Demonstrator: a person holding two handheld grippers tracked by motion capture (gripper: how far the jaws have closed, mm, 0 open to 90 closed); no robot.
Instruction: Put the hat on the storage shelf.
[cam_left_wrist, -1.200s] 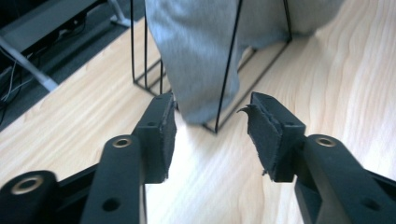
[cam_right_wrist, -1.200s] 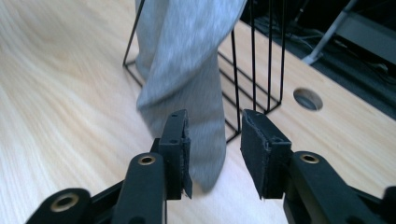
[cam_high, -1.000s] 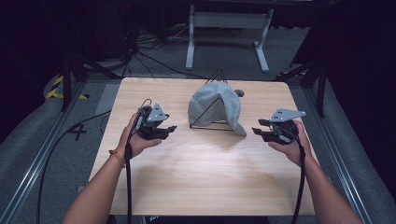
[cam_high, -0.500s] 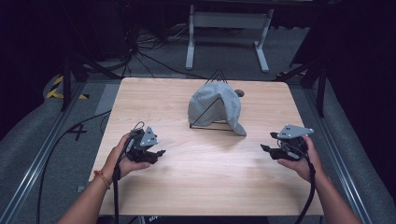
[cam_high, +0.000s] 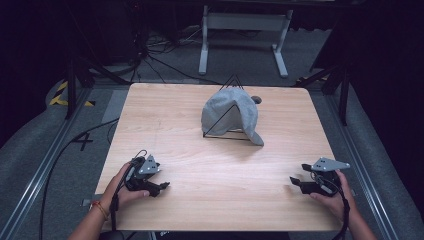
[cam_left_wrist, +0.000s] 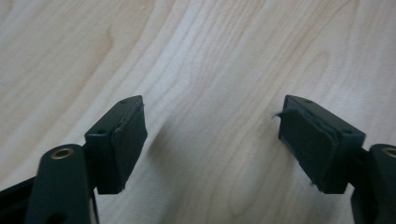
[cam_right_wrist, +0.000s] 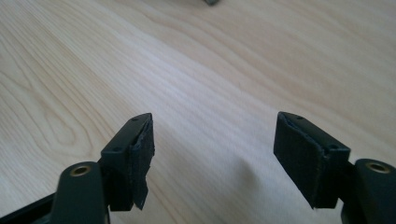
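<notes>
A grey cap (cam_high: 231, 114) hangs over a black wire triangular stand (cam_high: 227, 131) at the middle back of the wooden table (cam_high: 215, 170). My left gripper (cam_high: 161, 187) rests low near the table's front left, held in a hand, far from the cap. Its jaws stand wide apart over bare wood, as the left gripper view (cam_left_wrist: 212, 135) shows. My right gripper (cam_high: 295, 181) sits near the front right edge, also in a hand. It is open with nothing between its pads (cam_right_wrist: 299, 158).
A small dark object (cam_high: 256, 99) lies just behind the cap. A white metal frame (cam_high: 243, 30) stands on the floor beyond the table, among cables. Black cables trail from both grippers off the front edge.
Both hands have drawn back toward the front edge of the table, away from the cap. Both grippers stayed open.
</notes>
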